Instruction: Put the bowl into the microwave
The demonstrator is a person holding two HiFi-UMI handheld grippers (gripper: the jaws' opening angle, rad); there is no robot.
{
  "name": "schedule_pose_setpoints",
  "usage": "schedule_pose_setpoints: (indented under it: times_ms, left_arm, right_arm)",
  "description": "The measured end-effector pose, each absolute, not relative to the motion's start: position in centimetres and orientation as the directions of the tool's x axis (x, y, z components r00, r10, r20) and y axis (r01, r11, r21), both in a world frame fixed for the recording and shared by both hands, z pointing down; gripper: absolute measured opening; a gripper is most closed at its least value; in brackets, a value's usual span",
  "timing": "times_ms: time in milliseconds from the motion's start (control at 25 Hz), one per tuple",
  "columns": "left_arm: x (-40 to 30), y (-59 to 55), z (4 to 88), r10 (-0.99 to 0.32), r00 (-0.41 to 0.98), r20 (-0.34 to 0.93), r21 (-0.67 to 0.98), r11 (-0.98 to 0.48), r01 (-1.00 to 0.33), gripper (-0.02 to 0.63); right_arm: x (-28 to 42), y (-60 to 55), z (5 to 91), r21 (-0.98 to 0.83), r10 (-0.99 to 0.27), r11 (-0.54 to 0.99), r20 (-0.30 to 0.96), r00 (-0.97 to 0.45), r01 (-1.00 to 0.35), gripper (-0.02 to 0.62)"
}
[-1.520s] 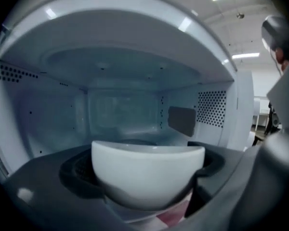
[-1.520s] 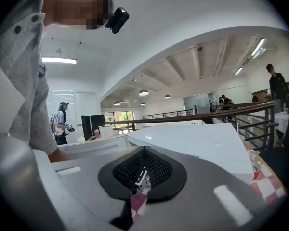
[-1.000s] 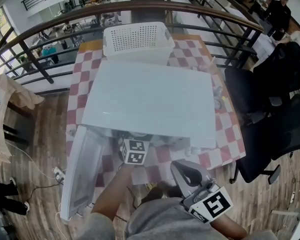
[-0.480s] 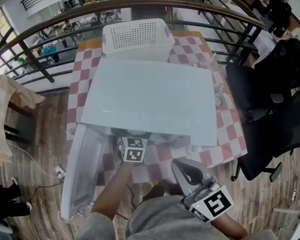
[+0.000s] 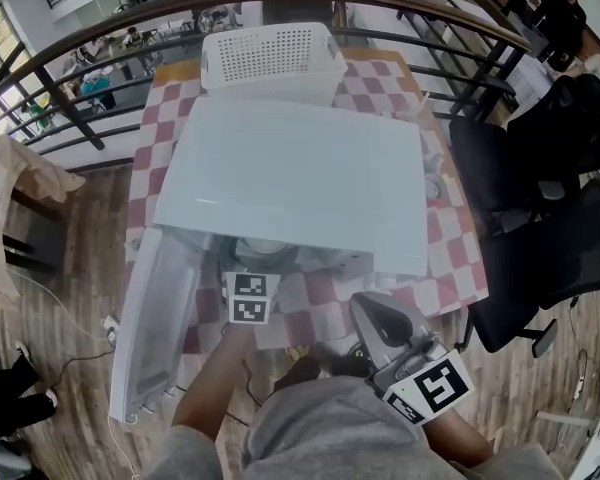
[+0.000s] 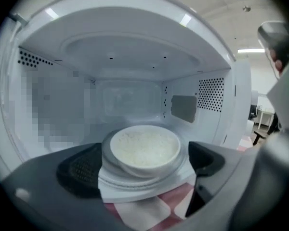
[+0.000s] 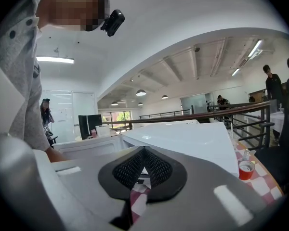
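A white bowl [image 6: 144, 148] filled with rice sits on the round glass plate [image 6: 142, 179] at the front of the white microwave's cavity [image 6: 130, 81]. My left gripper [image 6: 144, 166] is open at the microwave's mouth, its dark pads [image 6: 79, 170] apart on either side of the bowl and clear of it. In the head view the left gripper [image 5: 250, 280] is at the opening, under the microwave [image 5: 290, 178] top, and the bowl is mostly hidden. My right gripper [image 5: 373, 315] is held near the person's body, shut with nothing in it [image 7: 143, 170].
The microwave door [image 5: 155, 338] hangs open to the left. A white perforated basket [image 5: 270, 58] stands behind the microwave on the checkered table [image 5: 450, 258]. A red cup [image 7: 245, 169] is at the table's right. A black office chair [image 5: 540, 228] and a railing [image 5: 460, 28] border the table.
My left gripper has drawn back a little from the microwave opening toward the person. The right gripper has stayed shut in about the same place.
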State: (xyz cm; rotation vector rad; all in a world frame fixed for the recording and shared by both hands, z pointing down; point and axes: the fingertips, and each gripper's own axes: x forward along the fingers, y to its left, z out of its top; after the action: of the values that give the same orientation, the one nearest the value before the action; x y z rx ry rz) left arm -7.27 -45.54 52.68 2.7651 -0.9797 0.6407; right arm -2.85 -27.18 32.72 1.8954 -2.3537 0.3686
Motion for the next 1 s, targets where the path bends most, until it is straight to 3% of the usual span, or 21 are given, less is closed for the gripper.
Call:
schedule_pose_setpoints:
  times_ms: [200, 320, 440, 1000]
  left_arm:
    - [-10.9, -44.4, 51.4, -0.628, 0.677, 0.384, -0.014, -0.737, -0.676, 0.548]
    - [-12.5, -41.9, 49.0, -0.651, 0.702, 0.29, 0.041, -0.724, -0.688, 0.522]
    - [-13.9, -39.0, 46.9, -0.682, 0.698, 0.219, 0.093, -0.698, -0.71, 0.442]
    - [-12.4, -24.7, 44.6, -0.837, 0.48, 0.262, 0.11, -0.468, -0.877, 0.017]
  right_arm:
    - [-1.0, -27.4, 32.4, -0.092, -0.949, 0.223, 0.208, -0.238, -0.97, -0.006]
    - [1.0, -26.6, 32.0, -0.093, -0.948, 0.222, 0.212, -0.237, -0.971, -0.006]
    - [3.0, -25.7, 31.7, -0.094, -0.947, 0.223, 0.213, -0.239, -0.97, -0.006]
    - [10.6, -19.0, 31.5, -0.129, -0.916, 0.341, 0.176, -0.36, -0.931, -0.006]
